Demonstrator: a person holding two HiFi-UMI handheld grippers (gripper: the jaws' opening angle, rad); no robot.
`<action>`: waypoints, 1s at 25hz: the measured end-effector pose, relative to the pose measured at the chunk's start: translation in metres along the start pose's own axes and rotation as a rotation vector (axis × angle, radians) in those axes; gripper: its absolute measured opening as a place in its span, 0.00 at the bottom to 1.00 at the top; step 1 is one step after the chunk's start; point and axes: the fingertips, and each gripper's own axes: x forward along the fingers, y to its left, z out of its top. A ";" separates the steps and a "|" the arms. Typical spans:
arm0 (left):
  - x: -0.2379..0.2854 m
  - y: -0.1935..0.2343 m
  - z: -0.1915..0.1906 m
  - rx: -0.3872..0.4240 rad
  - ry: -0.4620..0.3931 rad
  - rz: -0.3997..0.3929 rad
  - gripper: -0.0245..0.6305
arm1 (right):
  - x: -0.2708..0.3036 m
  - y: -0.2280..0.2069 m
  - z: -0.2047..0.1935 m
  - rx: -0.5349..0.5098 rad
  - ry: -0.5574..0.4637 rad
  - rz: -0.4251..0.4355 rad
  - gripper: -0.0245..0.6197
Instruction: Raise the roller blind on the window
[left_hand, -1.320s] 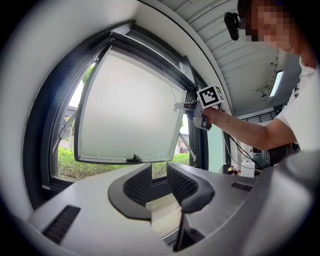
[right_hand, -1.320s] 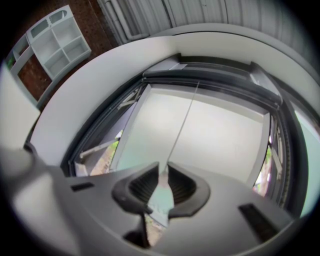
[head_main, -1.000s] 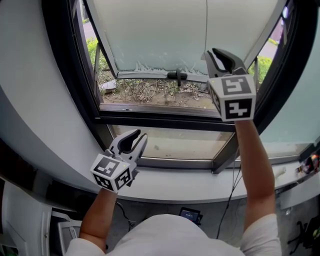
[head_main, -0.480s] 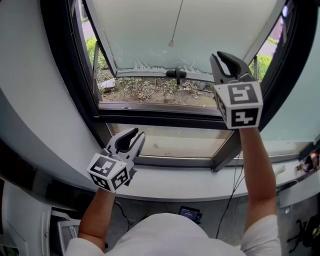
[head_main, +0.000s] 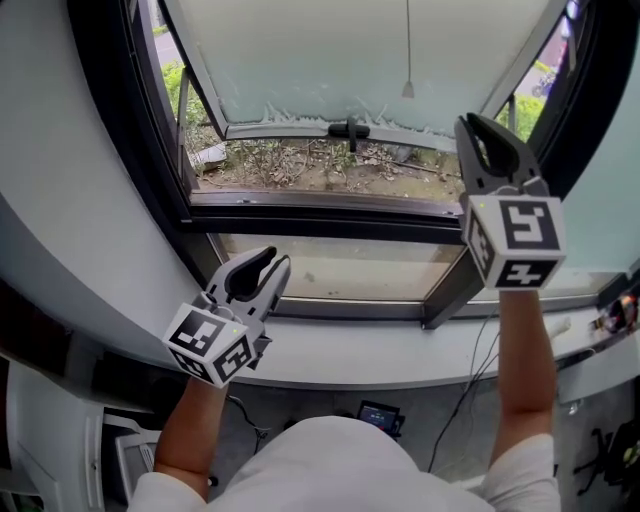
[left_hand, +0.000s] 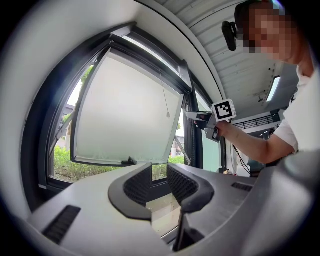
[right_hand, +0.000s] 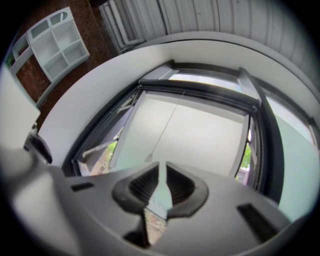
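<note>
Left tongs (head_main: 272, 268): jaws apart, nothing between them, only window seen through the gap. Held low, pointing level at the lower pane (head_main: 350, 275), just above the sill (head_main: 380, 362).

Right tongs (head_main: 470, 122): jaws almost together, a thin slit left between the tips, empty. Held higher and well apart from the left tongs, aimed a little upward at the window.

Cord (head_main: 408, 45) hanging free just left of the right tongs' tips, its small pull (head_main: 408, 90) near them, touching neither jaw.

Beyond the cord, a pale sheet (head_main: 330, 60) filling the tilted-out sash, blind or frosted glass, not clear which. Reaches down to the sash's bottom rail, with a dark handle (head_main: 348, 130) at the rail's middle. Past that, ground with dry stems and green bushes outside.
</note>
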 end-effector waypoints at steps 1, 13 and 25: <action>-0.001 -0.003 0.001 -0.002 -0.003 -0.004 0.20 | -0.007 0.000 -0.001 0.011 -0.006 -0.001 0.12; -0.012 -0.024 -0.018 -0.093 0.007 -0.022 0.20 | -0.063 0.035 -0.060 0.155 0.057 0.034 0.12; -0.032 -0.033 -0.051 -0.204 0.044 -0.012 0.20 | -0.099 0.065 -0.134 0.368 0.191 0.077 0.12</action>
